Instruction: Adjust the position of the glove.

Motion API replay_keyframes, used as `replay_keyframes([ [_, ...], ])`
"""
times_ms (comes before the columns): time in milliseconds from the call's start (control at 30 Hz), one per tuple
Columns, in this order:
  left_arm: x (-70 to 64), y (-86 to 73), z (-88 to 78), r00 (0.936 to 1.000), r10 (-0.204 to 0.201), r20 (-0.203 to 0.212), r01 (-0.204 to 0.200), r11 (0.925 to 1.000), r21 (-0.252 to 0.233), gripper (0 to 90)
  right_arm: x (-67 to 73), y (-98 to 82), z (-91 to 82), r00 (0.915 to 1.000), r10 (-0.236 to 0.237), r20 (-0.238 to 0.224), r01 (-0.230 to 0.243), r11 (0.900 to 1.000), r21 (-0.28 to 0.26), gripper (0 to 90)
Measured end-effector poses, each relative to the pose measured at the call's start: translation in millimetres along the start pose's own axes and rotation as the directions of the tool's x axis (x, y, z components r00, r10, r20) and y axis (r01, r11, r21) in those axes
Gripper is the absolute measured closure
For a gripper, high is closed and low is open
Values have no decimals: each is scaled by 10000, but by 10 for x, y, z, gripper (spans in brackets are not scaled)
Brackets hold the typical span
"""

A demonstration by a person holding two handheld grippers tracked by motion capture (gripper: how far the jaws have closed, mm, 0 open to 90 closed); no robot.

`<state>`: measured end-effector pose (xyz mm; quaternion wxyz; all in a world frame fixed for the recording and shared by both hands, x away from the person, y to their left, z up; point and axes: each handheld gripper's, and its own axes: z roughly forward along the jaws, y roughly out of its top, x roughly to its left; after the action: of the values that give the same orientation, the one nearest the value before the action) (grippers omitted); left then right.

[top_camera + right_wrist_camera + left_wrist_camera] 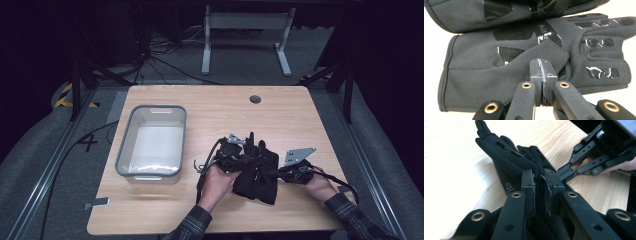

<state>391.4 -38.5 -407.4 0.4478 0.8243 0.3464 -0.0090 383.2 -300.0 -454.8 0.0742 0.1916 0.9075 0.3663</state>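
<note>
On the table (150, 200), a grey bin (151, 141) sits at about 9 o'clock from the work. The left gripper (239, 156) is clamped on black gloves (257, 172), which lie low at table centre between the two hands; in the left gripper view its pads (531, 191) squeeze a thick fold. The gloves are soft, light and floppy, with glossy grip patches, so they will likely sag and slide apart unless pinched through both layers near the cuff or palm. At 3 o'clock, the right gripper (289, 172) is closed tight, seemingly nipping a thin glove edge (554, 62).
</note>
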Motion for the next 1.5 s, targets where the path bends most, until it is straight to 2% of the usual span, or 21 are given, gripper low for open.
replay_keyframes([
  [200, -44, 66, 125, 9999, 134, 5, -134, 9998, 147, 794, -21, 7, 14, 10000, 58, -69, -58, 10000, -48, 900],
  [367, -129, 149, 228, 9991, 432, 30, -432, 9989, 199, 792, -18, 6, 15, 9999, 51, -90, -52, 10000, -49, 900],
  [533, -188, 166, 310, 9987, 487, 112, -490, 9984, 272, 785, -14, 5, 6, 10000, -1, -84, 1, 10000, -63, 900],
  [733, -236, 166, 339, 9980, 513, 359, -520, 9985, 194, 783, -48, -7, -157, 9997, 138, 187, -130, 9989, -447, 900],
  [900, -233, 163, 339, 9979, 585, 285, -591, 9980, 235, 785, -93, -155, -365, 9970, 366, 686, -340, 9987, -383, 900],
  [1000, -233, 160, 346, 9978, 605, 268, -612, 9978, 258, 785, -79, -269, -479, 9950, 509, 857, -485, 9984, -299, 900],
  [1033, -235, 158, 349, 9978, 599, 275, -606, 9978, 262, 785, -73, -291, -493, 9953, 573, 785, -549, 9979, -331, 900],
  [1200, -251, 160, 362, 9972, 666, 338, -675, 9973, 277, 785, -36, -347, -417, 9977, 497, 471, -504, 9987, 126, 900],
  [1500, -309, 149, 439, 9949, 635, 778, -651, 9977, 184, 762, -26, -346, -361, 9981, 513, 350, -521, 9984, 218, 900],
])
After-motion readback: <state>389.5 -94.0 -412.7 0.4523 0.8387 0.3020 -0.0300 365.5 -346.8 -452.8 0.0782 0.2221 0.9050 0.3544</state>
